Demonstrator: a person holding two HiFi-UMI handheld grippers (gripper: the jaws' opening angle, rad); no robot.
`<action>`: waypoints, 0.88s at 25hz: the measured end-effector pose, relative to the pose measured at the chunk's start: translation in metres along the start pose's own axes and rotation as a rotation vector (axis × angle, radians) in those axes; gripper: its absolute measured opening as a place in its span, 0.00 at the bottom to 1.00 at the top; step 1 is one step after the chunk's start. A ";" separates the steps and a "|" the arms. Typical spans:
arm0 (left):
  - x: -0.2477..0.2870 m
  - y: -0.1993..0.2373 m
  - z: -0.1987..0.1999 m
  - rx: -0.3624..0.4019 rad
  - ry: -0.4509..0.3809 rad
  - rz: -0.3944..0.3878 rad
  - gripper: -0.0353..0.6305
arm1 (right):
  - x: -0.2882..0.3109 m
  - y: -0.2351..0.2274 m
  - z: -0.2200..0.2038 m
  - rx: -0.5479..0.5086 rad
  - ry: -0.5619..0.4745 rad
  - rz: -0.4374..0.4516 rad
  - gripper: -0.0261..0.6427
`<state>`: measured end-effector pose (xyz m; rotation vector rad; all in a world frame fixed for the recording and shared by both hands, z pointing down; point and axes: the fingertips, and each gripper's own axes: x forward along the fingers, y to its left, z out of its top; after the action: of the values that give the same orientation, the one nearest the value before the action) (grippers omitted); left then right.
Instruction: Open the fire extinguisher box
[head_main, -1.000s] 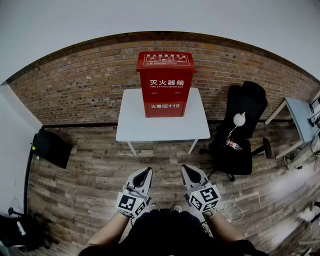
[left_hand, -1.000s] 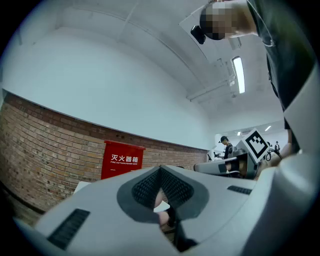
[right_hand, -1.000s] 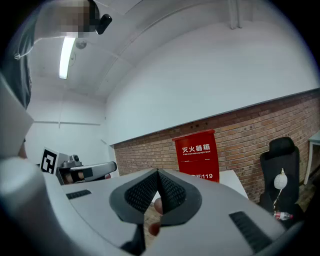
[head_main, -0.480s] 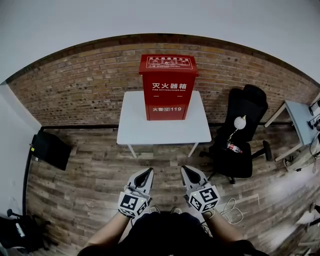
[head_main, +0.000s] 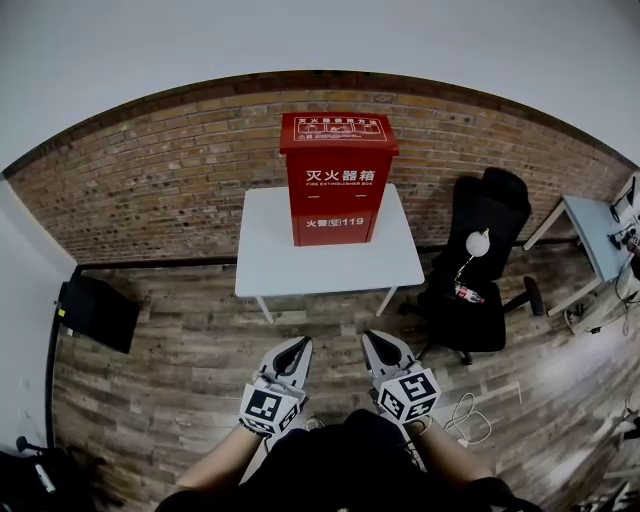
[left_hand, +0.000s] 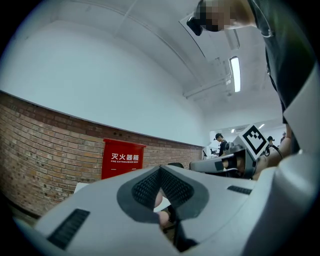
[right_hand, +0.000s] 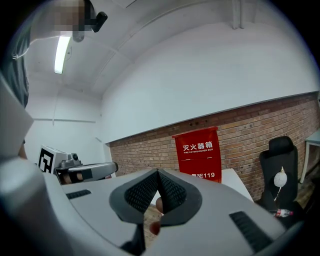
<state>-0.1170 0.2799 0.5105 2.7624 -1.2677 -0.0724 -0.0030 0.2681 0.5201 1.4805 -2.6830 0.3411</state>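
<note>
On one table (head_main: 268, 255) stands one fire extinguisher box (head_main: 338, 185).

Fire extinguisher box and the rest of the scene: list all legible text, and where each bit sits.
"灭火器箱": upper front of the fire extinguisher box.
"FIRE EXTINGUISHER BOX": small line just under it.
"火警" and "119": lower front panel; the symbol between them is unreadable.
Lid label: white print, too small to read.
Bottle on the chair: label too small to read.
</note>
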 end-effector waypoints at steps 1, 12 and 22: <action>-0.001 0.002 0.000 0.005 0.000 -0.004 0.13 | 0.003 0.002 -0.002 0.004 0.006 -0.005 0.07; 0.004 0.031 0.001 0.002 -0.007 0.007 0.13 | 0.023 0.001 -0.003 0.011 0.017 -0.043 0.07; 0.052 0.070 0.003 0.006 -0.017 0.064 0.13 | 0.072 -0.053 0.018 0.002 -0.023 -0.039 0.07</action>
<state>-0.1361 0.1945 0.5157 2.7296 -1.3622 -0.0878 0.0038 0.1776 0.5227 1.5443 -2.6682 0.3262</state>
